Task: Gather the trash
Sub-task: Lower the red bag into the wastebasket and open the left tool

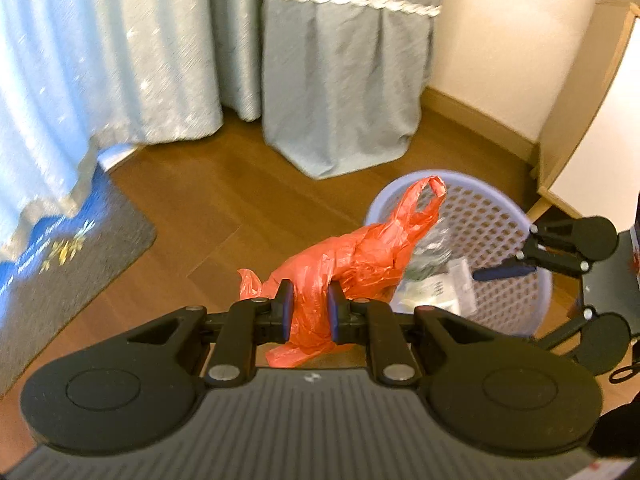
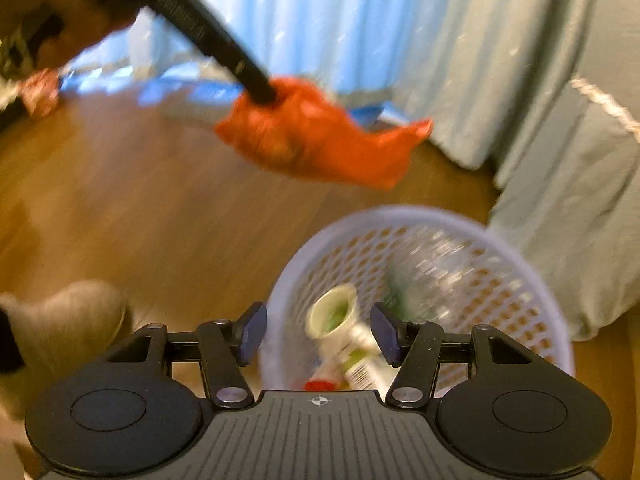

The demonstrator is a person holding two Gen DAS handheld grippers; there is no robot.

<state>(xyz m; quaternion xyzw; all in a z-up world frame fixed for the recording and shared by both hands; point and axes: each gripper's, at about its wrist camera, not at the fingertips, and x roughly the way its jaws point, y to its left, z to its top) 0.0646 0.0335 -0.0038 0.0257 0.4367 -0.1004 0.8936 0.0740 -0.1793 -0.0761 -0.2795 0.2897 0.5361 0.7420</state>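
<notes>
At centre frame the left gripper point(image 1: 309, 309) pinches a crumpled orange plastic bag point(image 1: 352, 256) beside the lavender perforated plastic basket point(image 1: 516, 304), while the right gripper point(image 2: 318, 334) gapes empty above it.

Right gripper point(image 2: 318, 334) jaws apart above basket point(image 2: 520, 280).

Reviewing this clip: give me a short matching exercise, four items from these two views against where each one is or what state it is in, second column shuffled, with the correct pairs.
Column 1
1. orange plastic bag
2. lavender mesh basket
3. paper cup
4. right tongs

Column 2
A. open, above the basket
B. lying inside the basket
C. clamped in the left tongs
D. standing on the wood floor

Pairs: 1-C, 2-D, 3-B, 4-A
</notes>
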